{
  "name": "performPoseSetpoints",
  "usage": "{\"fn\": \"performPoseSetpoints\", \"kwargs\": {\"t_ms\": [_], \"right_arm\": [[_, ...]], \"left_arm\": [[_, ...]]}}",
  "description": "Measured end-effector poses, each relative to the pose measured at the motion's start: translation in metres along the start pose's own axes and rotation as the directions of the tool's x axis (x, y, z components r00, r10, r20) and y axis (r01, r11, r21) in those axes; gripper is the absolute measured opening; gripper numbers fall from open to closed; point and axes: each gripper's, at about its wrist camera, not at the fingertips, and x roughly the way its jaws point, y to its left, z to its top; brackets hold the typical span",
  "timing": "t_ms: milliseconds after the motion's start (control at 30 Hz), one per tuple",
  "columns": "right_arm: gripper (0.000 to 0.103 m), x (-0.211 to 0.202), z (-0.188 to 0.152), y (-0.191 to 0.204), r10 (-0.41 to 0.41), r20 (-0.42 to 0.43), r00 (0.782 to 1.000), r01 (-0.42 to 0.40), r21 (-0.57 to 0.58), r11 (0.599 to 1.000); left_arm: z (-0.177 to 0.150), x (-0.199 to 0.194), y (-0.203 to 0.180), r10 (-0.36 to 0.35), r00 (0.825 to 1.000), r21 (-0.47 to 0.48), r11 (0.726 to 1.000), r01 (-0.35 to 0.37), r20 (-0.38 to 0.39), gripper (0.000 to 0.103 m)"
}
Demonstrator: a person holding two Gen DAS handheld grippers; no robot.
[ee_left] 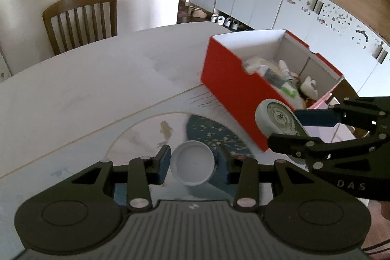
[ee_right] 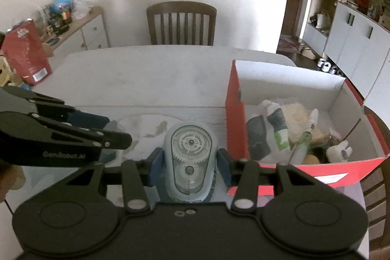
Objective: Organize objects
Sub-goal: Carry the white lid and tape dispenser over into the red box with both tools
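Observation:
My left gripper [ee_left: 192, 162] is shut on a round white plastic cap [ee_left: 192, 168], held above the table with its hollow side facing the camera. My right gripper [ee_right: 189, 162] is shut on a pale blue oval gear toy [ee_right: 190, 152] with a clear front, held upright. In the left wrist view the right gripper [ee_left: 287, 128] and the gear toy [ee_left: 275, 118] hang just in front of the near corner of the red cardboard box [ee_left: 229, 87]. The open red box [ee_right: 235, 113] stands right of the toy. The left gripper [ee_right: 117, 129] reaches in from the left.
The box holds several soft things, among them socks [ee_right: 258, 135], a plush toy [ee_right: 297, 113] and a tube [ee_right: 299, 148]. A painted mat [ee_left: 209, 130] lies on the white table [ee_left: 97, 89]. A wooden chair [ee_right: 181, 23] stands at the far edge. A red bag [ee_right: 24, 50] sits at far left.

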Motion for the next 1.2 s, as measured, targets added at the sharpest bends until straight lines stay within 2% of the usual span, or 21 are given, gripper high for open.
{"fn": "performPoseSetpoints", "kwargs": {"t_ms": [333,567,933,1200], "right_arm": [[0.047,-0.035,0.006,-0.045,0.046,0.039,0.998,-0.046,-0.006,0.999],[0.047,-0.043,0.009,-0.091,0.024,0.066,0.998,-0.023,-0.007,1.0],[0.047,-0.04,0.009,-0.168,-0.039,0.092,0.995,0.039,0.002,0.999],[0.047,-0.017,0.016,-0.205,-0.078,0.089,0.993,0.077,0.01,0.997]], "left_arm": [[0.016,-0.01,-0.051,0.017,0.999,0.011,1.0,-0.017,0.032,0.039],[0.039,0.0,-0.09,0.03,0.998,0.022,0.999,-0.031,0.051,0.039],[0.087,0.039,-0.149,0.041,0.997,0.085,0.995,-0.046,0.063,0.039],[0.128,0.083,-0.177,0.09,0.995,0.169,0.981,-0.097,0.05,0.039]]}}
